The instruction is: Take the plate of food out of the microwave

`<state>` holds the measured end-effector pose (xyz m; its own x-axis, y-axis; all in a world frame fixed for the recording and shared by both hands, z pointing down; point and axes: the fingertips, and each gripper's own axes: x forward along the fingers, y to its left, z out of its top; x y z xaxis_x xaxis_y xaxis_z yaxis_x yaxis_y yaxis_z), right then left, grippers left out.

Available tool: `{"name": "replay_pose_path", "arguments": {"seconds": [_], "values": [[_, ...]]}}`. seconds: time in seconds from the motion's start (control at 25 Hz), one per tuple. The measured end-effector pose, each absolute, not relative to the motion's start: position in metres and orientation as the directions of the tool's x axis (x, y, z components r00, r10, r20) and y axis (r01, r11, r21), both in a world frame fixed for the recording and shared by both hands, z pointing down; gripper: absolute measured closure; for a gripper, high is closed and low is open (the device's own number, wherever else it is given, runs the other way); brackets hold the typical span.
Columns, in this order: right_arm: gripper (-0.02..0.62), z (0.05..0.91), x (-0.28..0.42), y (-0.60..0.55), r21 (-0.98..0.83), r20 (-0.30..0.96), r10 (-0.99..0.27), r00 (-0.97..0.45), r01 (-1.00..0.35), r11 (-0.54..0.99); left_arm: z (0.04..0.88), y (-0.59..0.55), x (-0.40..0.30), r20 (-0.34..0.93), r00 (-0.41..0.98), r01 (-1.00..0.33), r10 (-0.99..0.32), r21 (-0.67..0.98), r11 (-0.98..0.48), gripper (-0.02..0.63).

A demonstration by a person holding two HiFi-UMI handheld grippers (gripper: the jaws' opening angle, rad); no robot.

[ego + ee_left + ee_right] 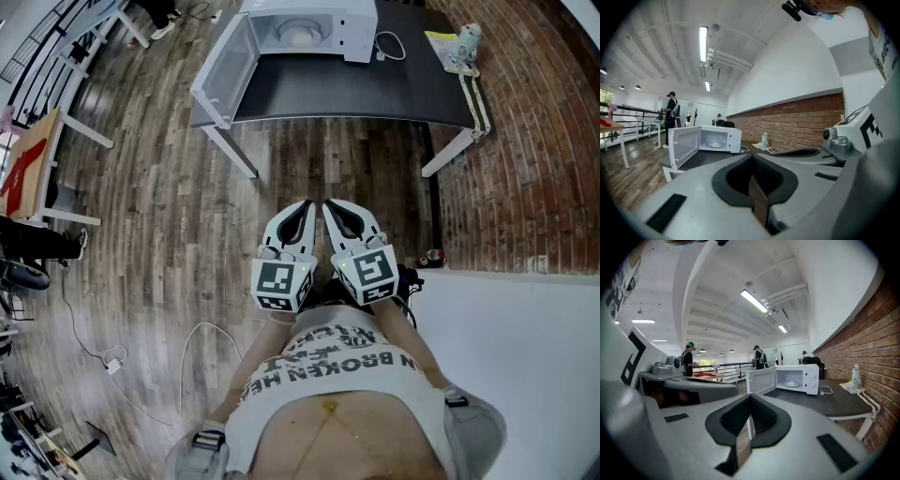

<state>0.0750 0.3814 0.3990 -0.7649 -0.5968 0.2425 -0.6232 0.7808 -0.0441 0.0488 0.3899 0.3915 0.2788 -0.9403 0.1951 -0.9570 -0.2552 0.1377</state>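
Observation:
The white microwave (302,28) stands on a dark table (356,94) far ahead of me, its door (223,73) swung open to the left. Inside it sits a plate of pale food (298,36), also seen in the left gripper view (714,145) and the right gripper view (791,384). My left gripper (304,206) and right gripper (331,206) are held side by side close to my body, well short of the table. Each one's jaws meet at the tips with nothing between them (751,157) (750,397).
A spray bottle (467,39) on yellow paper and a white cable (389,47) lie on the table's right end. A brick wall (525,141) runs along the right. At the left stands a wooden table (33,164). A cable (112,361) trails across the floor.

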Motion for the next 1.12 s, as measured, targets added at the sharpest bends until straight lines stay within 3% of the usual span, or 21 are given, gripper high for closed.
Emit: {"name": "replay_pose_path", "arguments": {"seconds": [0.56,1.12], "values": [[0.586,0.409,0.111,0.365,-0.125,0.227,-0.579,-0.783,-0.613,0.780,0.408,0.387,0.077,0.215,0.237,-0.963,-0.948,0.178,-0.200,0.598],[0.586,0.405,0.058,0.261,-0.111,0.218,-0.640,-0.737,-0.670,0.734,0.399,0.276,0.023,0.183,0.319,-0.944,-0.930,0.148,-0.295,0.600]]}}
